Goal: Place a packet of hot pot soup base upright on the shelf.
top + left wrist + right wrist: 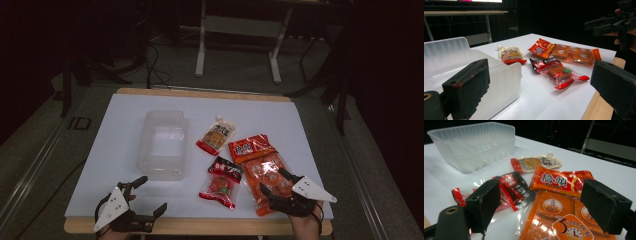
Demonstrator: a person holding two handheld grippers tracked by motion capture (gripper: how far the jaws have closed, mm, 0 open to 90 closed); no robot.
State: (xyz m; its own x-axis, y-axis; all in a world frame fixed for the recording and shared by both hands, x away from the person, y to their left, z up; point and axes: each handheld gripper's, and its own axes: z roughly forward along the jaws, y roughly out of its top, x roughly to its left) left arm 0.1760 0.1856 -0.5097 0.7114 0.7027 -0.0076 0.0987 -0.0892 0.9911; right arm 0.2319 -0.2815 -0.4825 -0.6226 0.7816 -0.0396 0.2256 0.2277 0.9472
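A clear plastic tub (pixel 162 145) stands empty on the white table (pixel 120 130). Right of it lie a small cream-and-red sauce pouch (pixel 215 135), a red-and-black snack packet (pixel 222 182) and a large orange packet (pixel 260 167). My left gripper (pixel 148 195) is open at the table's front left, just short of the tub (pixel 474 65), with nothing between its jaws. My right gripper (pixel 275 182) is open over the near end of the orange packet (pixel 559 205), jaws either side of it and not pressing. The red-and-black packet (pixel 509 190) lies by its left jaw.
The table's wooden front edge (pixel 200 226) runs just under both hands. A white-legged desk frame (pixel 240 30) stands on the floor beyond the table. Bare white tabletop lies left of the tub and behind the packets.
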